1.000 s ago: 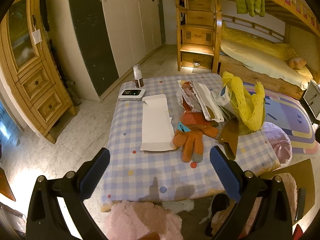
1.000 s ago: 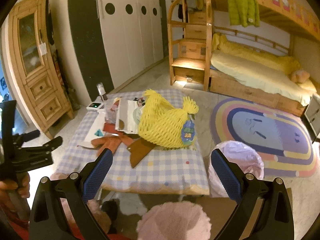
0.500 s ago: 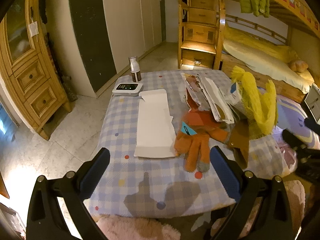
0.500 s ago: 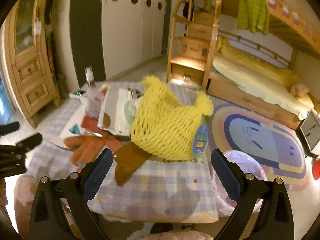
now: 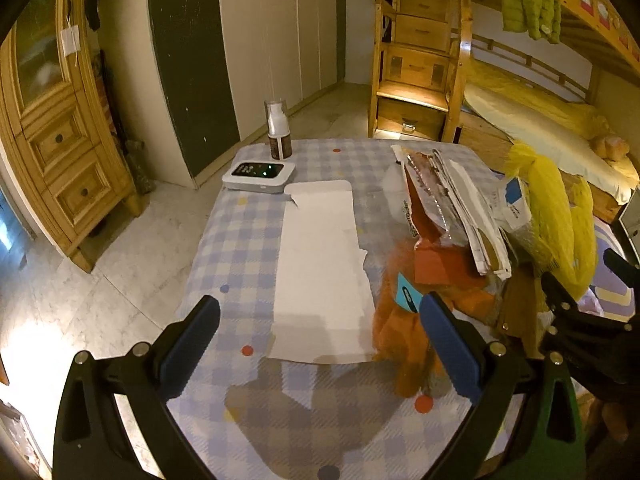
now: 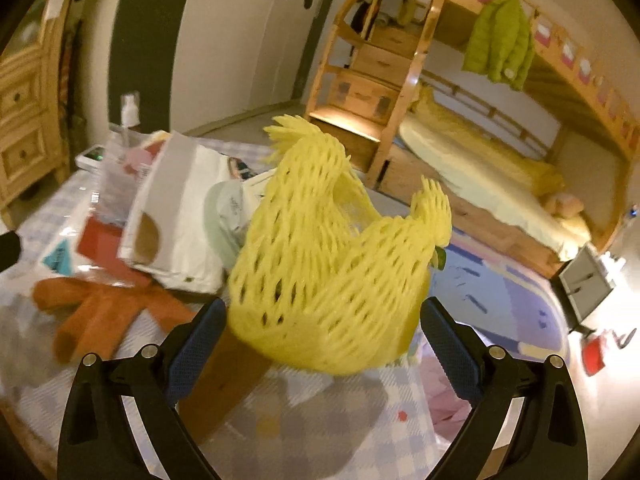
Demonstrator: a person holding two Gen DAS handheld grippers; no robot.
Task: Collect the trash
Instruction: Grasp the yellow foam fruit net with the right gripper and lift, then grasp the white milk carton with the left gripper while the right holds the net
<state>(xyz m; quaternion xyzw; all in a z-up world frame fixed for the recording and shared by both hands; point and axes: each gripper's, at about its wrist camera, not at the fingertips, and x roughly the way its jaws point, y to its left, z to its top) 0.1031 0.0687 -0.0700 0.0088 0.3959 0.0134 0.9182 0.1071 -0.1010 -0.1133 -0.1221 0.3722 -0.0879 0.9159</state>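
Observation:
A flat white cardboard sheet [image 5: 322, 276] lies on the checked tablecloth [image 5: 240, 240], straight ahead of my open left gripper [image 5: 320, 344], which hovers above the near edge. To its right lie an orange glove [image 5: 404, 336], torn wrappers and papers [image 5: 460, 212], and a yellow foam net [image 5: 556, 216]. In the right wrist view the yellow foam net [image 6: 336, 276] fills the space just in front of my open right gripper [image 6: 320, 344]; nothing is pinched. A brown piece [image 6: 224, 376] pokes out under the net. The papers [image 6: 172, 220] and orange glove [image 6: 96, 312] lie to the left.
A white device with green lights [image 5: 258, 174] and a small bottle [image 5: 279, 130] stand at the table's far left. A pink-lined bin [image 6: 448, 392] sits right of the table by a striped rug [image 6: 516, 308]. A wooden cabinet [image 5: 60, 144] and bunk bed [image 5: 532, 136] flank the room.
Both grippers have moved forward toward the table. The white sheet now sits closer to the left gripper, and the yellow net now looms large right before the right gripper's fingers.

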